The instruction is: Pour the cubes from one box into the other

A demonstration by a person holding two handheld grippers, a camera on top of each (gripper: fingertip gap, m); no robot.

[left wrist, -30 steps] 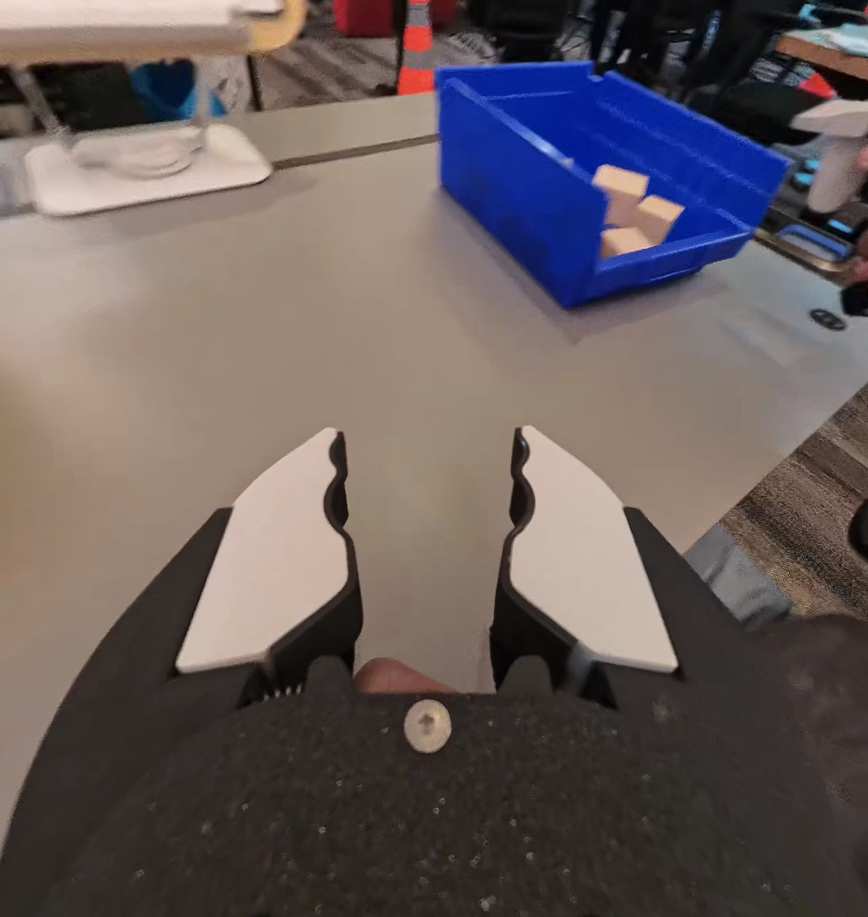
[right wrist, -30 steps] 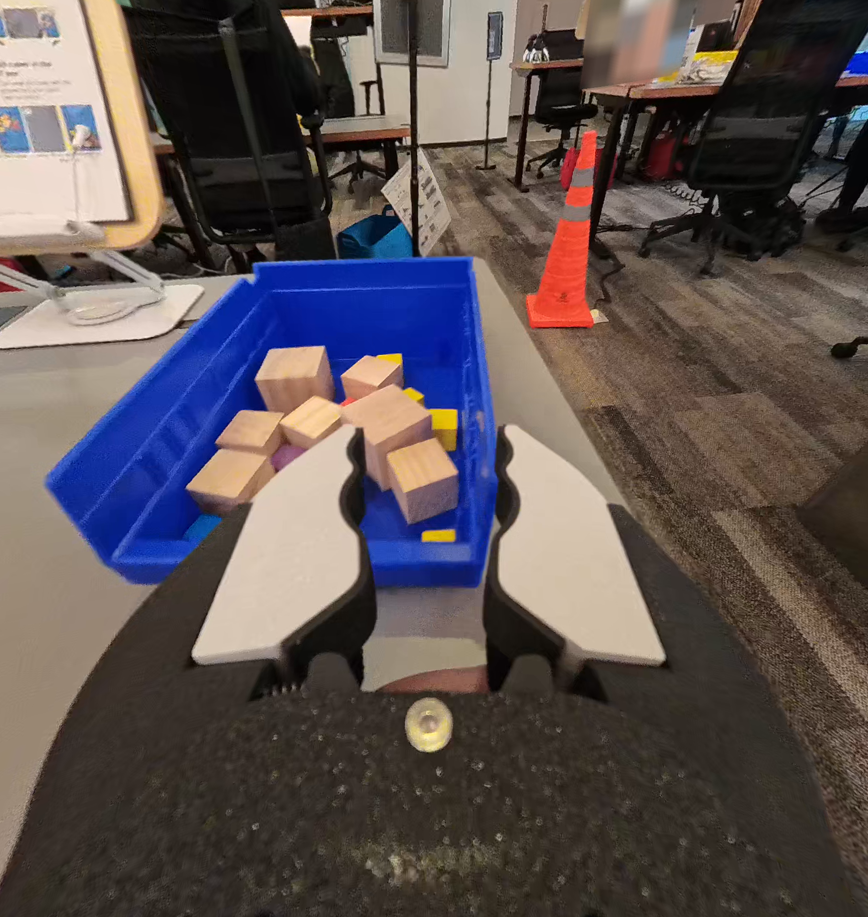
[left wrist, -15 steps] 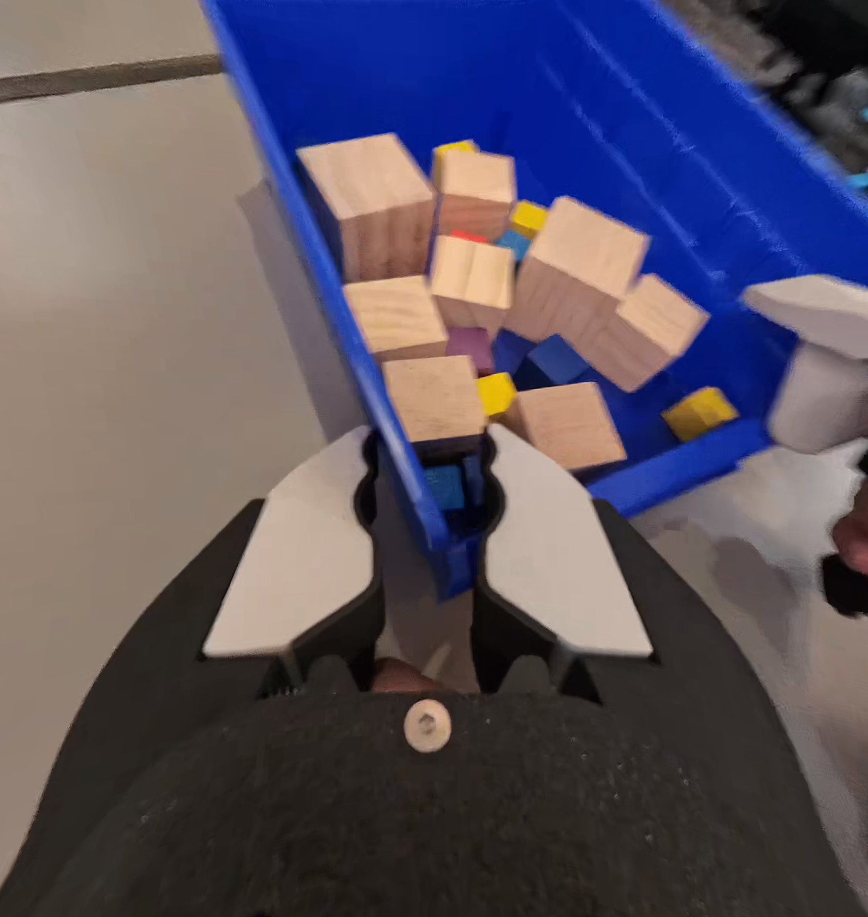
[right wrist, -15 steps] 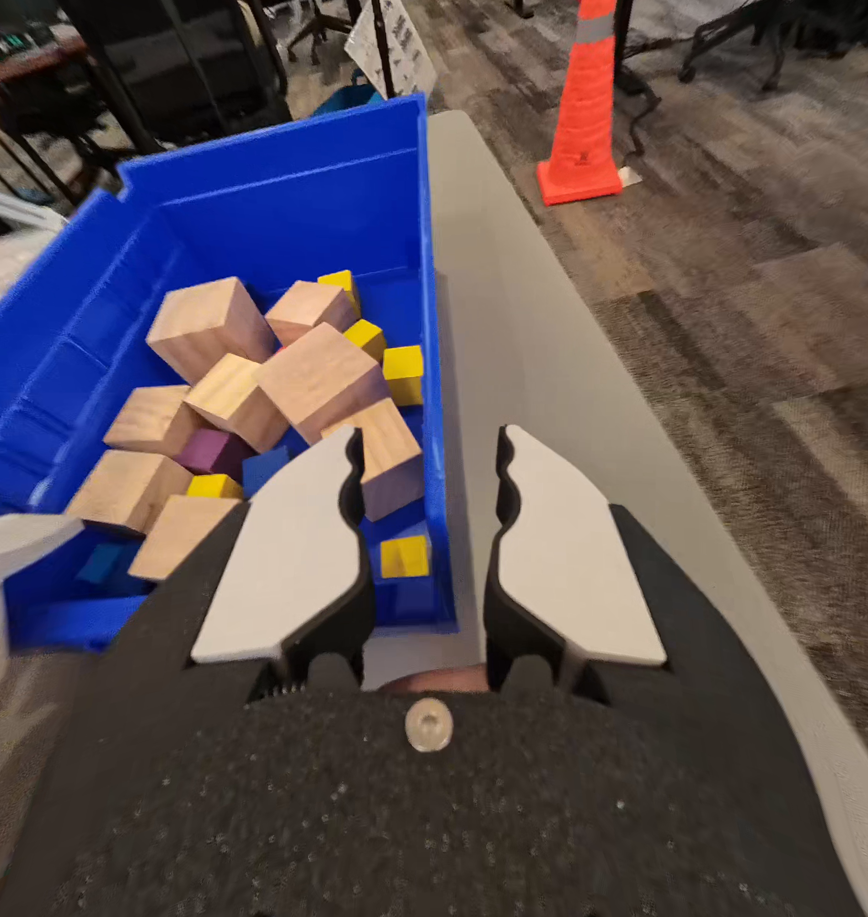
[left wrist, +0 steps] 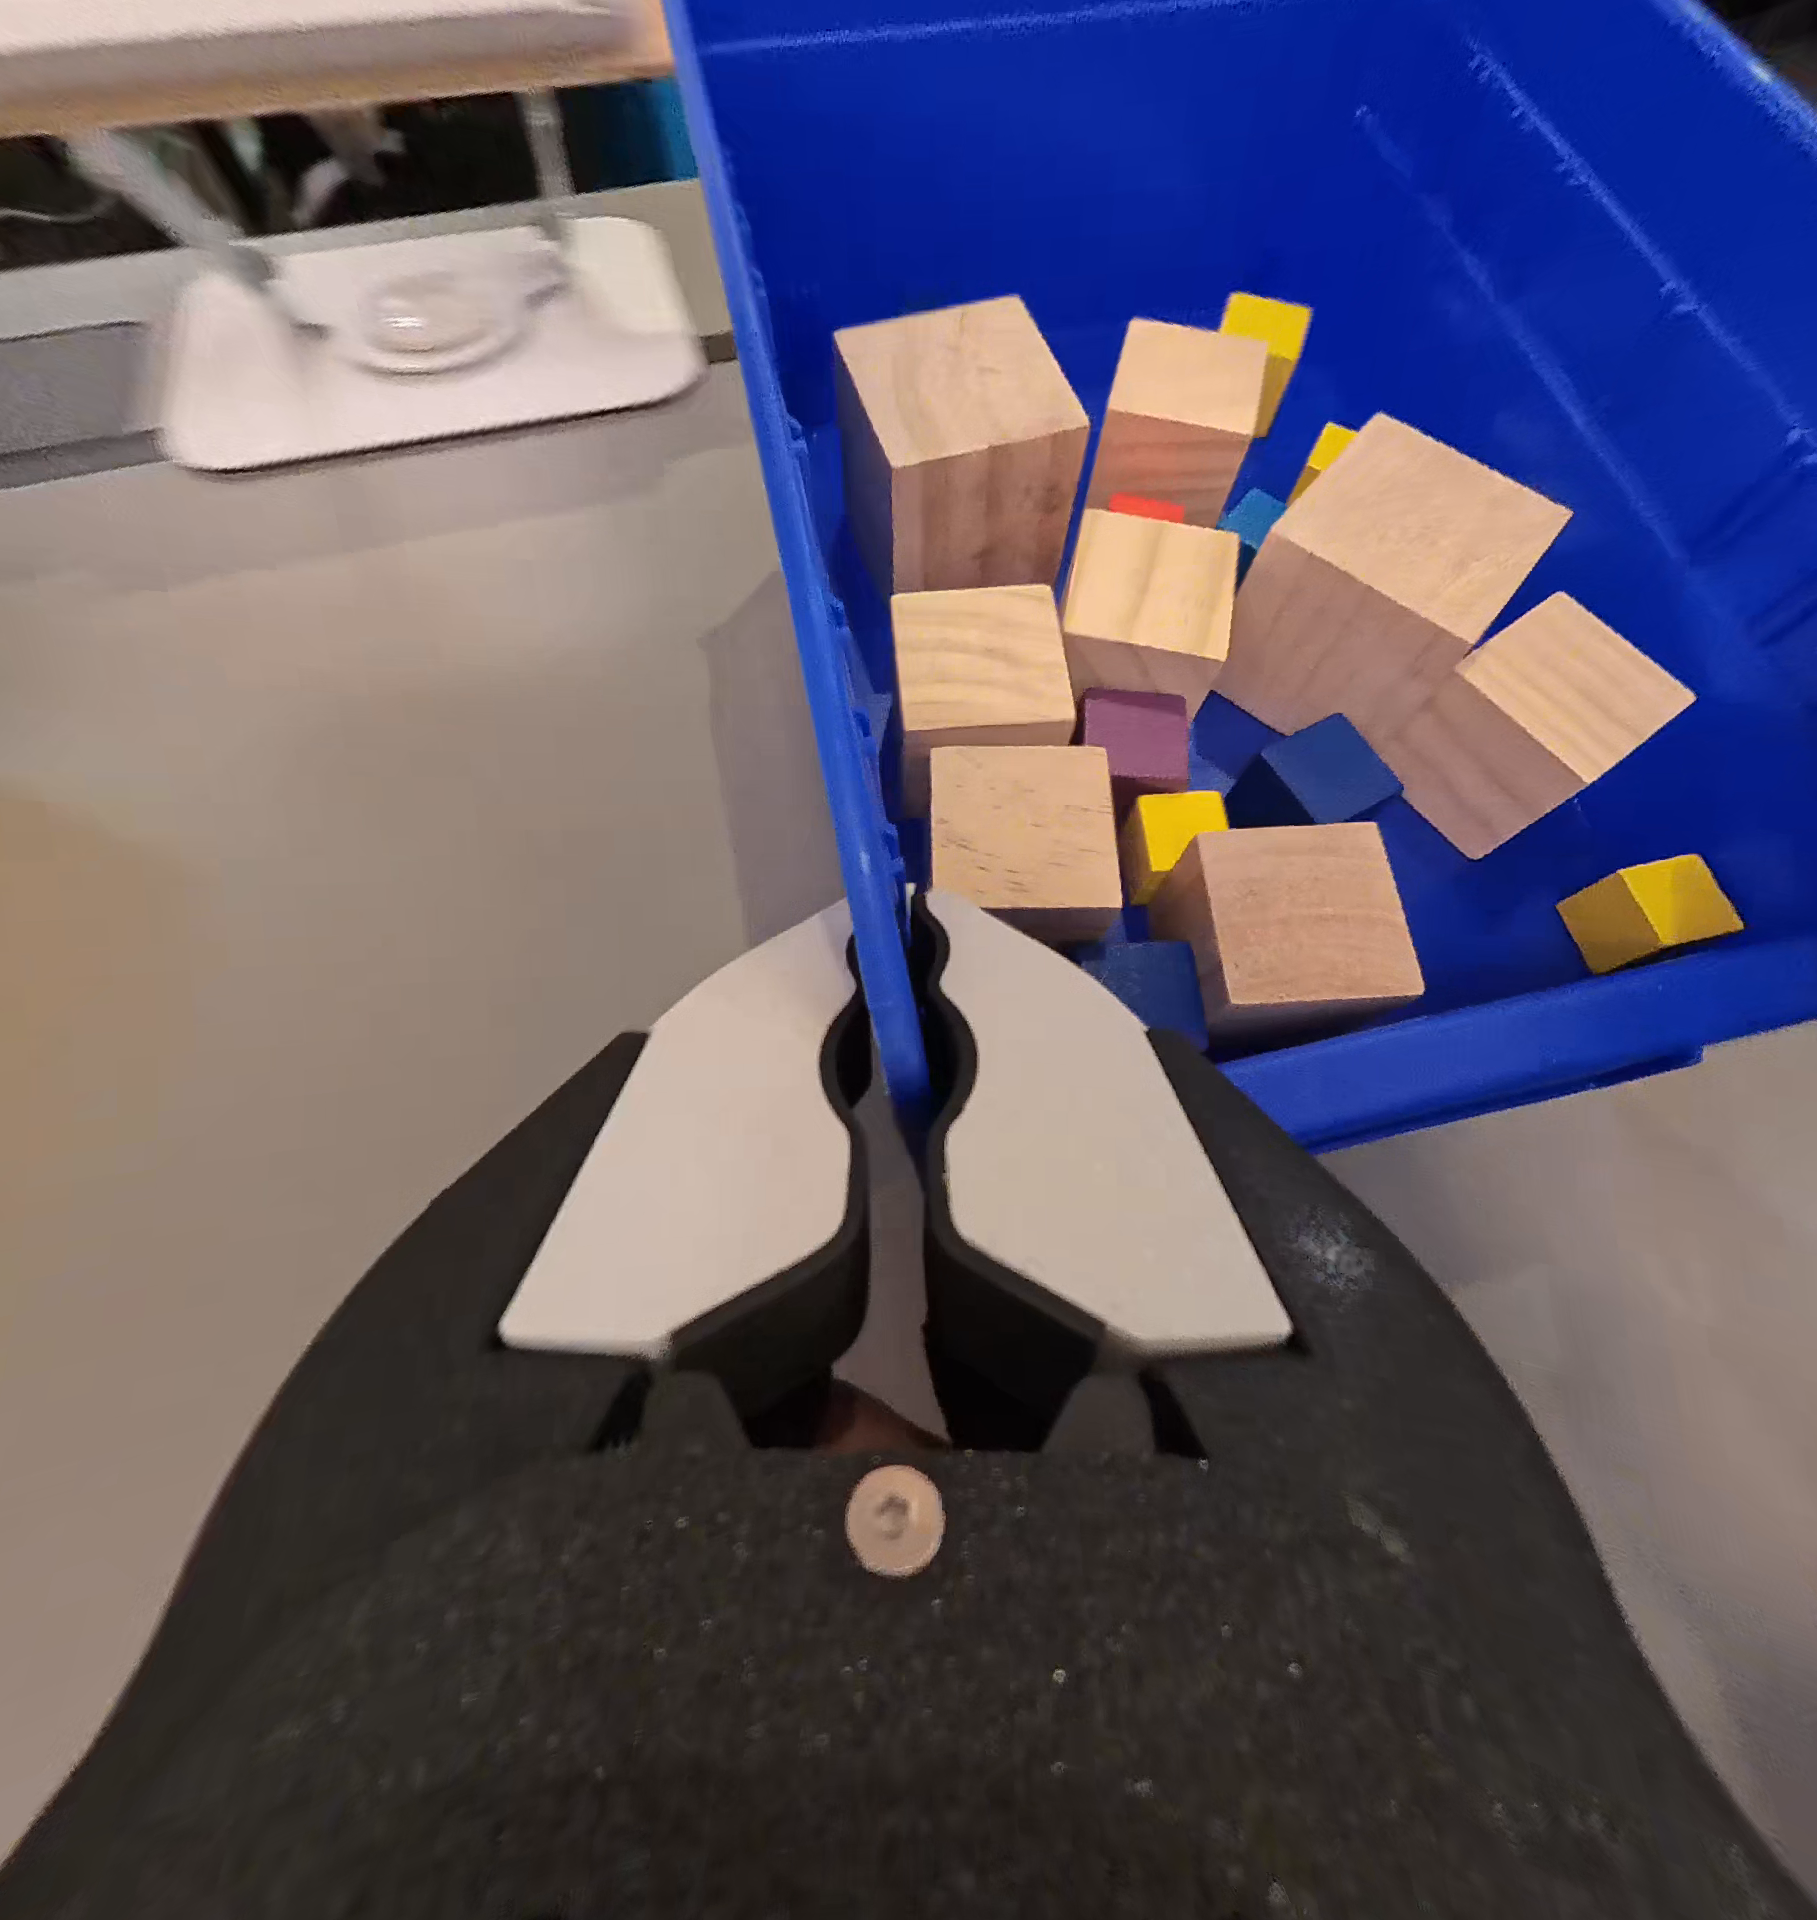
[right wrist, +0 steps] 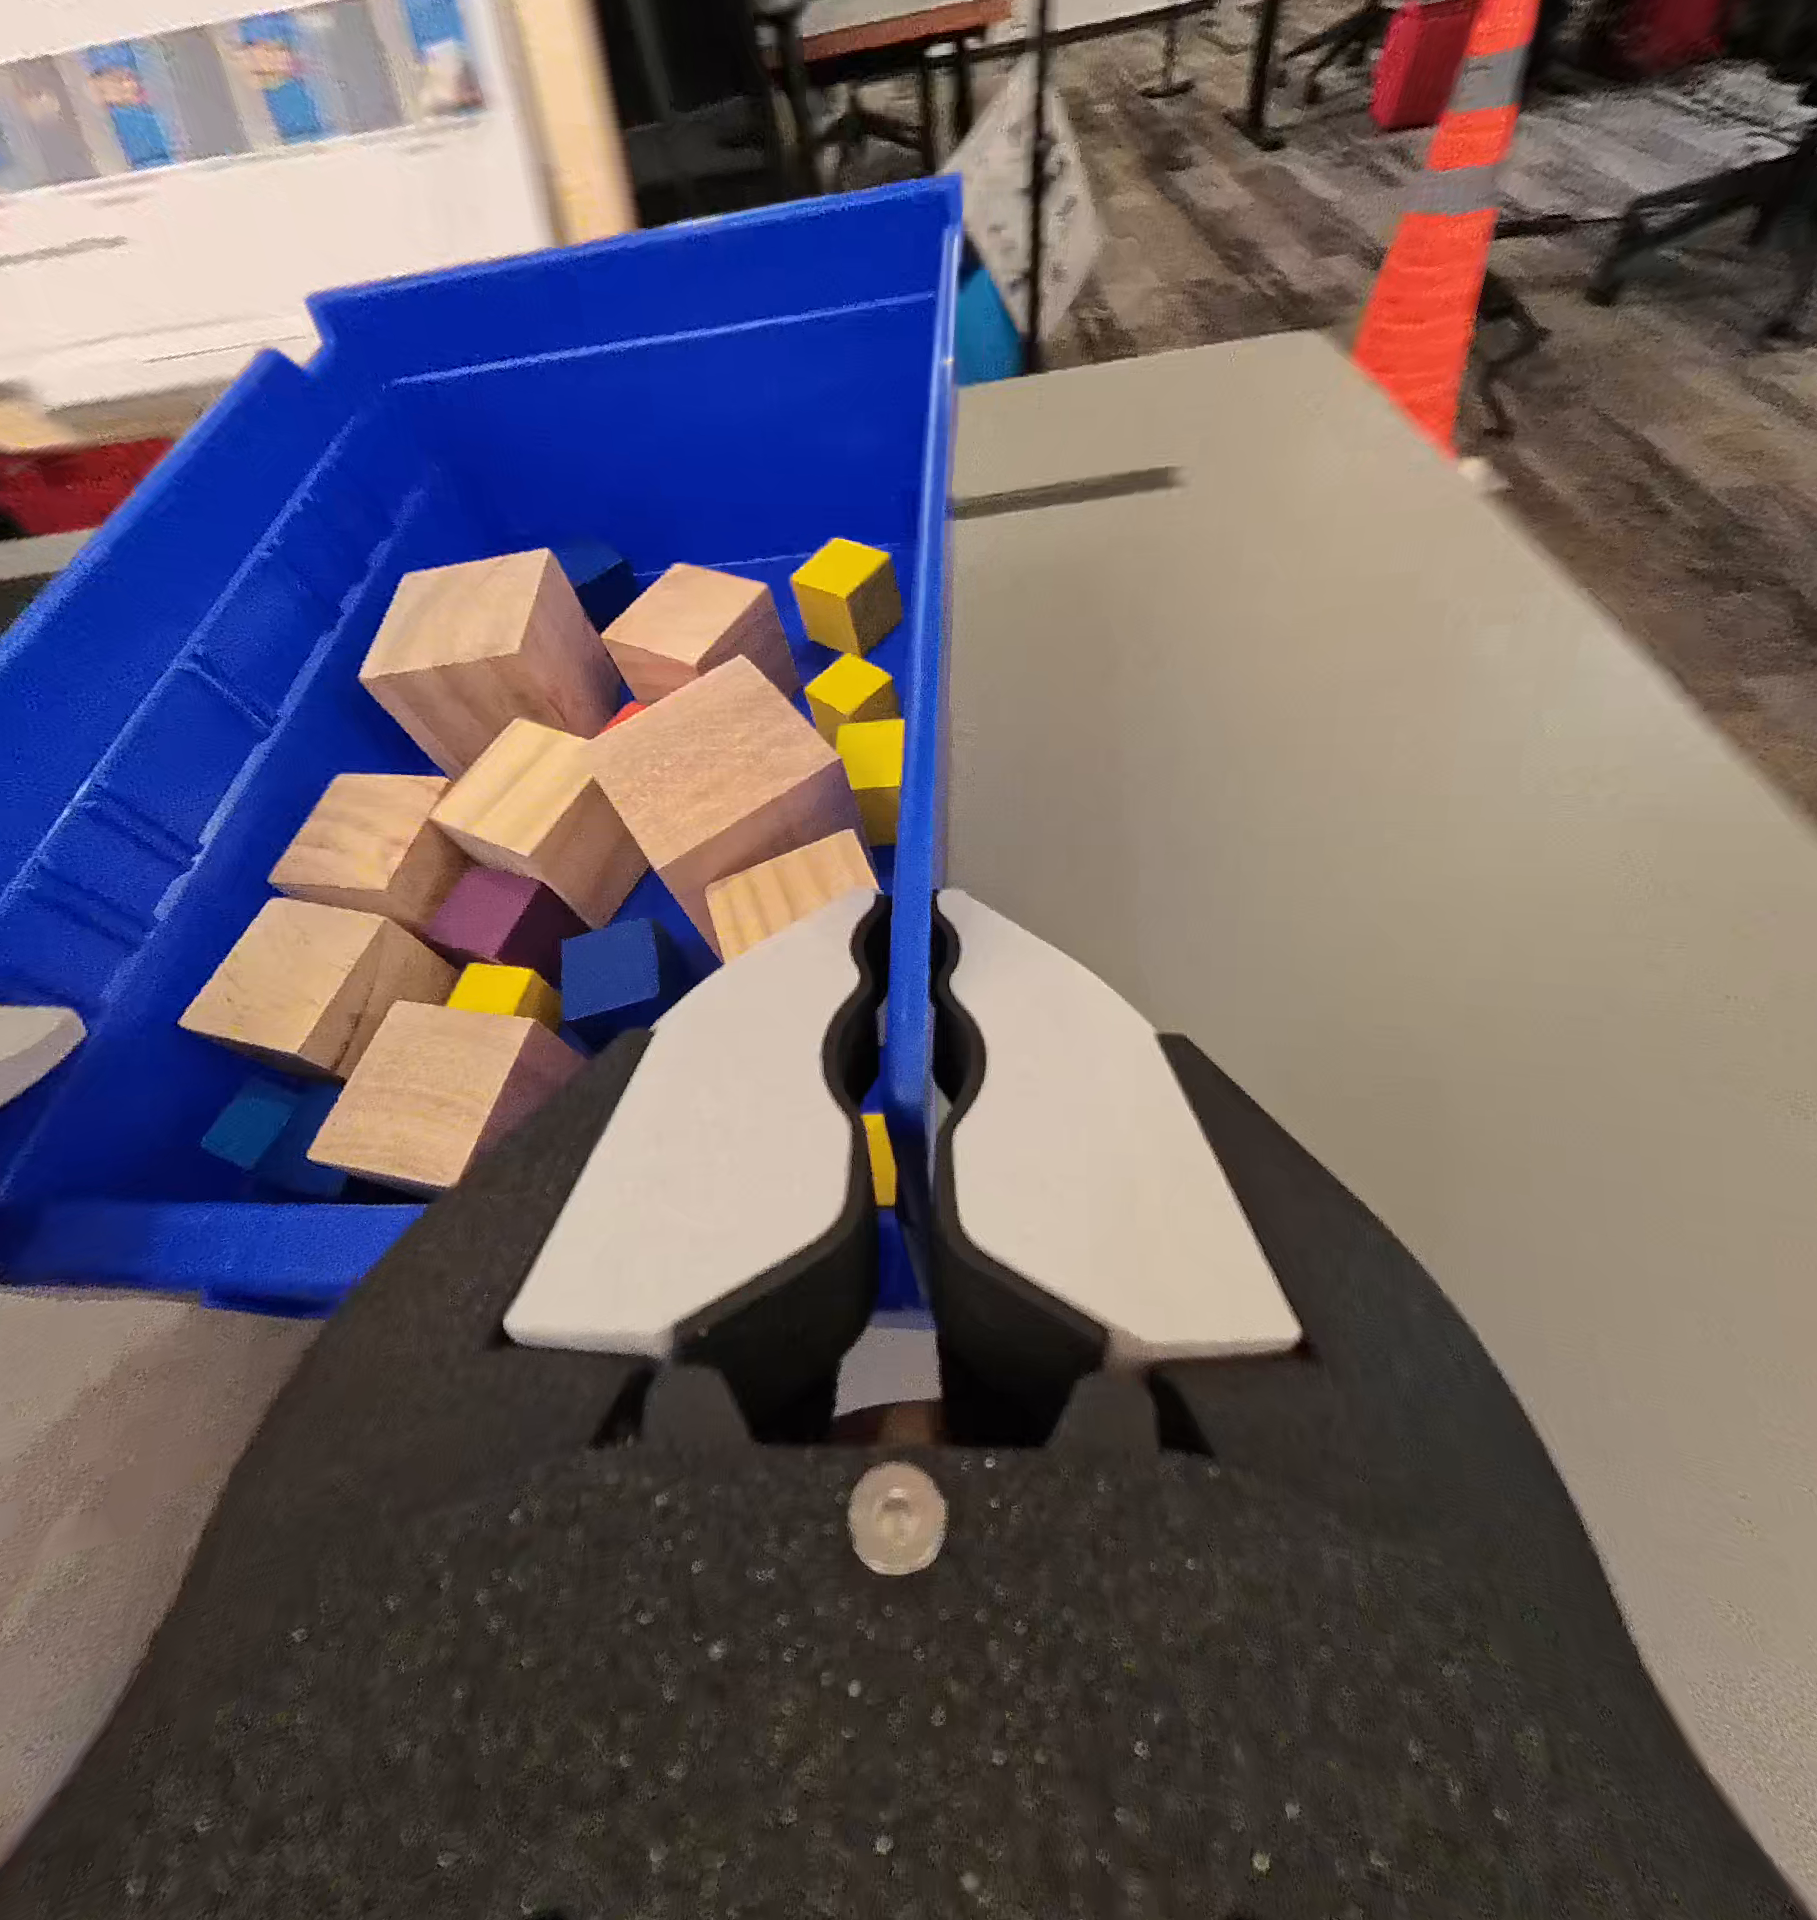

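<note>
Grey table (left wrist: pixel 364 831) in an office | left gripper (left wrist: pixel 888 925) pinches blue box (left wrist: pixel 1299 208) left wall | cubes (left wrist: pixel 1153 603), wooden and coloured, piled inside | right gripper (right wrist: pixel 909 904) pinches right wall, near corner.

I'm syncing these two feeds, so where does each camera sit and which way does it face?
Left wrist view: on the left gripper, looking along its fingers, shut on the bin's left wall; its own fingers show.
Right wrist view: on the right gripper, looking along fingers shut on the bin's right wall; the left gripper's tip shows at left.
Shared: the bin, its cubes and the table.
</note>
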